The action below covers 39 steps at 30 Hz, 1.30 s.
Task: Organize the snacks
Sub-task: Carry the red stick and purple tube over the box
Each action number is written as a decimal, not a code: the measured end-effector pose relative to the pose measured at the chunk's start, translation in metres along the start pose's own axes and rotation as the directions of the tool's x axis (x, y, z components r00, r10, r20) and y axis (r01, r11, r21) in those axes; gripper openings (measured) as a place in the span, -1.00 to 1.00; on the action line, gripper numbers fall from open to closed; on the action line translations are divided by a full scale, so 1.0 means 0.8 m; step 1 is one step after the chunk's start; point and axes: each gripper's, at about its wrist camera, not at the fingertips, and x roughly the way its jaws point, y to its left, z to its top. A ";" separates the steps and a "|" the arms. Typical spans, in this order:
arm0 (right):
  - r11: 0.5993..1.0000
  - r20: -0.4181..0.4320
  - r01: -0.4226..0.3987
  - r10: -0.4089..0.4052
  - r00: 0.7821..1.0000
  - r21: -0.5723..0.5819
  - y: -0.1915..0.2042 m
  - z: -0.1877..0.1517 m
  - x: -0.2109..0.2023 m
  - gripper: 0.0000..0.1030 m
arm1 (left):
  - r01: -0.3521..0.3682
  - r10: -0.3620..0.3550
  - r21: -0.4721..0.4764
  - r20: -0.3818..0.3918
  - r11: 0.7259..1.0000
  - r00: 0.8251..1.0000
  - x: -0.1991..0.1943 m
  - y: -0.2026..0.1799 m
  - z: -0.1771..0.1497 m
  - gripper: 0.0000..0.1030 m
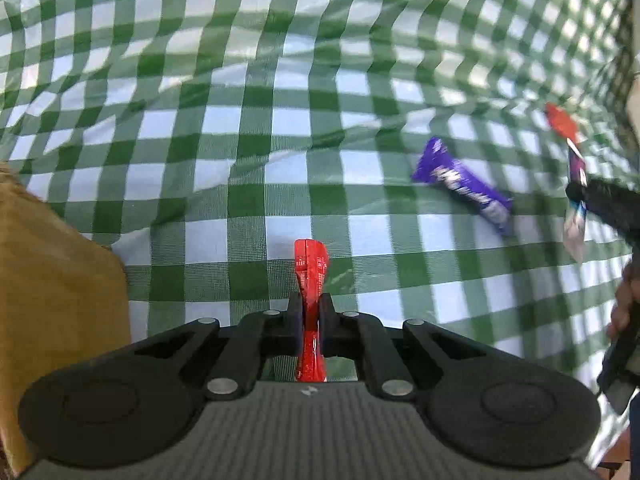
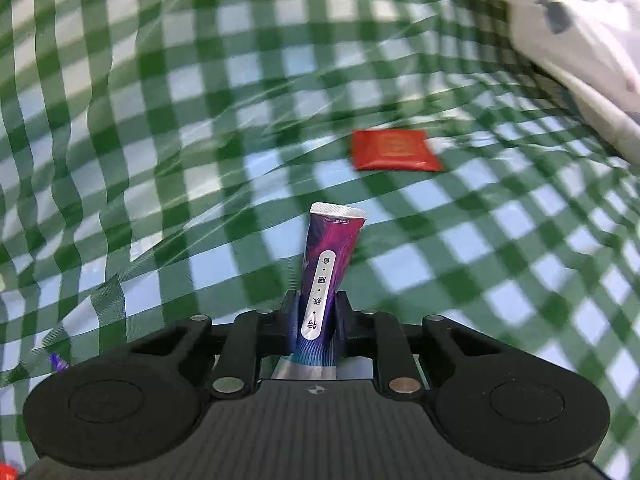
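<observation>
The left hand-held gripper point(image 1: 310, 320) is clamped on a thin red snack stick point(image 1: 310, 276), its pads pressing both sides of the wrapper, which stands up between the fingers and pokes out past the tips. The right hand-held gripper point(image 2: 316, 320) is closed on a purple snack tube point(image 2: 328, 264) with a white label strip and a crimped silver end, tilted slightly to the right above the fingers.

Taking the green-and-white checked cloth point(image 1: 280, 128) as the landmark: it covers the whole surface under both grippers and lies in wrinkles. In the left wrist view a purple wrapped bar point(image 1: 464, 186) lies flat on the cloth, up and to the right of the red stick and well apart from it. Further right, above the cloth, the right gripper shows as a dark shape holding its purple tube upright. A tan paper bag point(image 1: 60, 300) stands on the cloth's left side, near the left gripper.

In the right wrist view a flat red packet point(image 2: 394, 150) lies on the cloth beyond the purple tube, apart from it. A white patterned fabric point(image 2: 580, 48) overlaps the cloth's upper right corner.
</observation>
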 end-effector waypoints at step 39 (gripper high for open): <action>0.786 -0.118 -0.513 0.506 0.854 -0.346 0.159 -0.290 -0.611 -0.63 | -0.014 0.035 -0.083 0.256 0.996 0.966 -0.442 0.193 -0.371 -0.86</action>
